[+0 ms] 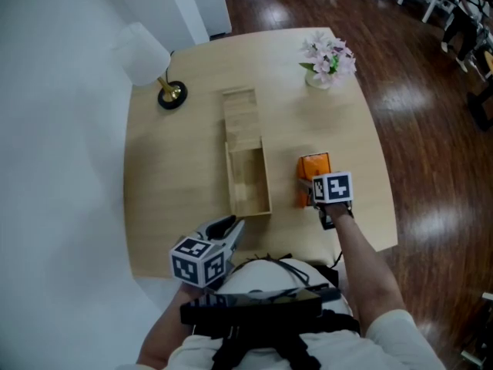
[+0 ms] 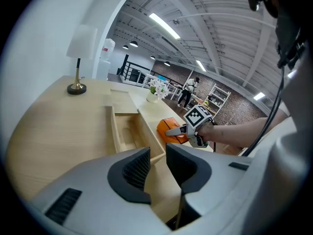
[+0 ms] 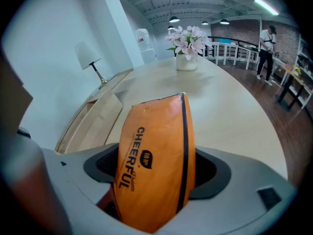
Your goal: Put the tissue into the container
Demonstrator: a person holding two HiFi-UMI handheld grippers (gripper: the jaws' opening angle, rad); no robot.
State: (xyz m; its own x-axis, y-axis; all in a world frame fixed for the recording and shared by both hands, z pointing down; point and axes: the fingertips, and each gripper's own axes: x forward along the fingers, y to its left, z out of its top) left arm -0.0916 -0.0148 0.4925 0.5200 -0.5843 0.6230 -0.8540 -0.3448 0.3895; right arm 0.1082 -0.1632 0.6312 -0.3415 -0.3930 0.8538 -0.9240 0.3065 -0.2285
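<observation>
Worktop [image 1: 173, 172]: light wood, rounded corners, dark wood floor around it.

Container [image 1: 266, 182]: long wooden box near centre of worktop, open top, interior bare. A flat wooden panel [image 1: 239, 118] lies in line w/ its far end, touching it.

Tissue pack [image 1: 314, 166]: orange, black lettering, on worktop just right of container, apart from it, not inside.

R gripper [image 1: 311, 193]: at near end of pack, forearm reaching in from near edge. In right gripper view the jaws stand wide, approx. full spread, w/ the pack [image 3: 156, 160] set on edge betw. them and filling the gap; both pads sit against its sides. Whether pack is off the worktop: cannot tell.

L gripper [image 1: 227, 226]: low, at near edge of worktop, close to person's body, pointing twd container's near end. Left gripper view shows jaws a narrow gap apart, nothing betw. them, only bare worktop and container corner [image 2: 156, 155] beyond.

Other items: table lamp [image 1: 146, 60], white shade, brass base, far left corner. Vase of pink/white flowers [image 1: 327, 58], far right corner. Both well apart from container and pack.
</observation>
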